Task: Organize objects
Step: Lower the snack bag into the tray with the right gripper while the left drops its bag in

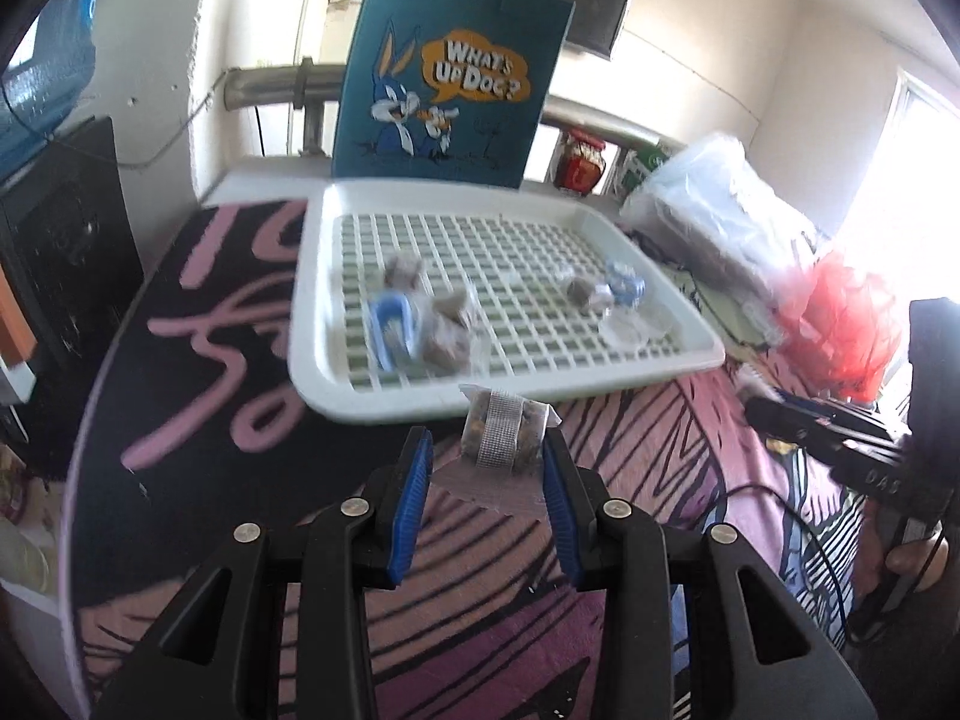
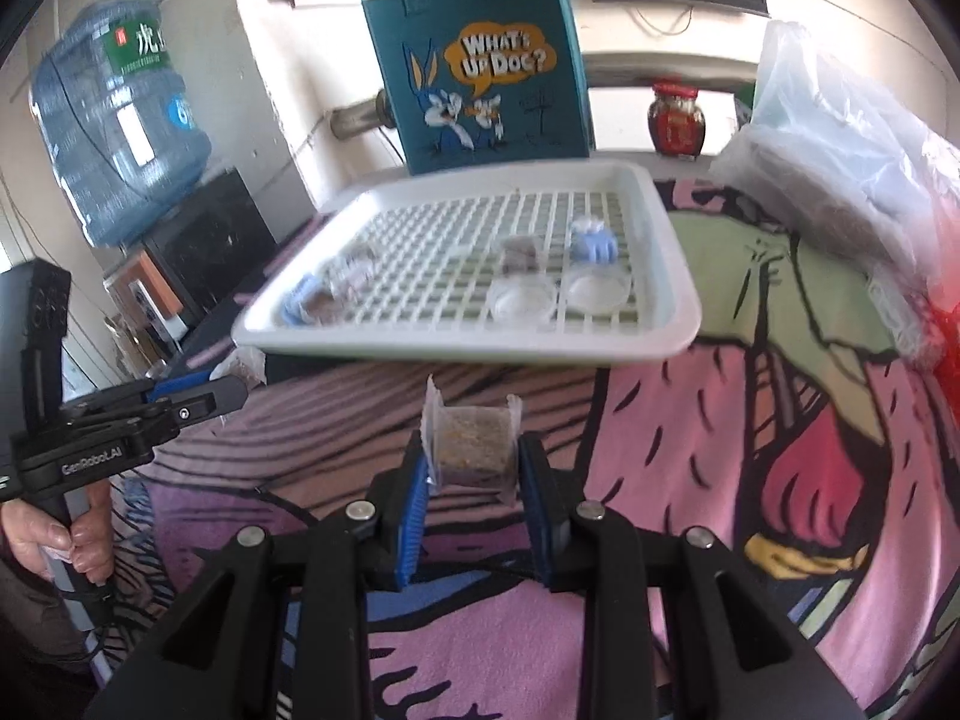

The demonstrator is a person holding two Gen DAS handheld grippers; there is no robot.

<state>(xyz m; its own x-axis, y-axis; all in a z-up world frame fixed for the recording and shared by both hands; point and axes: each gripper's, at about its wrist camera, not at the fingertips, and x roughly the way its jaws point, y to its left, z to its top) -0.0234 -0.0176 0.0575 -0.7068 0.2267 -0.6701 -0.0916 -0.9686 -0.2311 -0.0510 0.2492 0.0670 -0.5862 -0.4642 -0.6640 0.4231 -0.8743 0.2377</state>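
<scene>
Each tool carries one clear-wrapped snack packet just short of the white slotted tray (image 2: pixel 672 276), which lies on the patterned cloth (image 2: pixel 750 450) toward 12 o'clock. The right tool (image 2: pixel 474 468) is clamped on a square packet (image 2: pixel 474 444) across its flat sides. The left tool (image 1: pixel 489 450) stands wider; its packet (image 1: pixel 504 429) touches only the right-hand pad, so the hold is uncertain. The packets look light, crinkly and slippery, probably crushable: best gripped across the body, not the film edges.
</scene>
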